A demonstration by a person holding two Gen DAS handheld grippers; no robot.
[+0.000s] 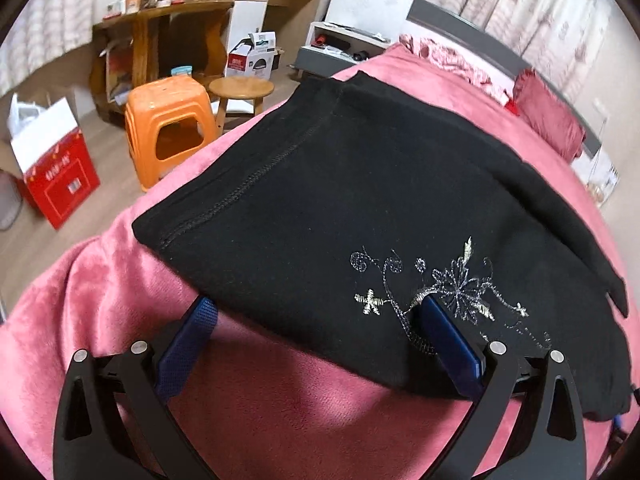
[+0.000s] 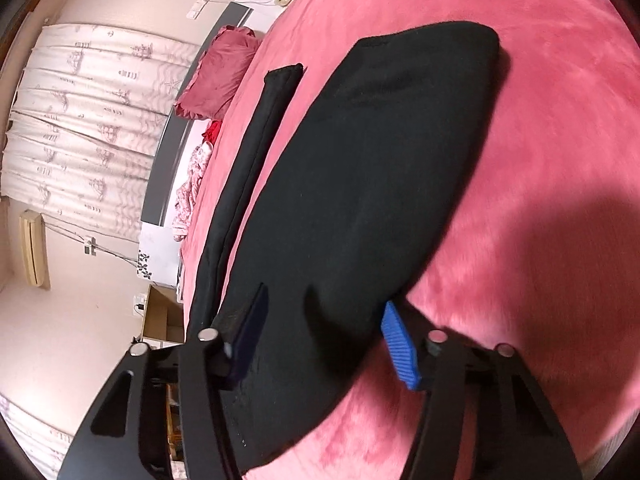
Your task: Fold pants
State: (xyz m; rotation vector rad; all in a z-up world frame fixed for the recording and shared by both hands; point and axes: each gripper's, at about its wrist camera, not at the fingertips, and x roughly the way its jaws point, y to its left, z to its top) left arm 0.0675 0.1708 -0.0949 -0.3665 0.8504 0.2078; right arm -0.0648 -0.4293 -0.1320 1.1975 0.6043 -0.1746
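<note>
Black pants [image 1: 360, 184], embroidered with a silver flower motif [image 1: 448, 288], lie folded flat on a pink plush blanket [image 1: 280, 408] covering the bed, their stitched seam running toward the far edge. In the right wrist view the pants [image 2: 360, 184] spread as a broad dark panel, with a narrow black strip [image 2: 256, 136] lying just beside it toward the headboard. A dark red pillow [image 1: 548, 120] rests near the head of the bed; beyond the bedside stand an orange plastic stool [image 1: 168, 124], a round wooden stool [image 1: 241, 88], a red box [image 1: 60, 180] and a cluttered wooden desk [image 1: 160, 32].

The left claw [image 1: 316, 316] stands spread wide at the near hem, one blue pad over the embroidery, the other at the hem above the blanket, gripping nothing. The right claw [image 2: 324, 320] straddles the pants' near edge, half open; whether its pads press the cloth cannot be told.
</note>
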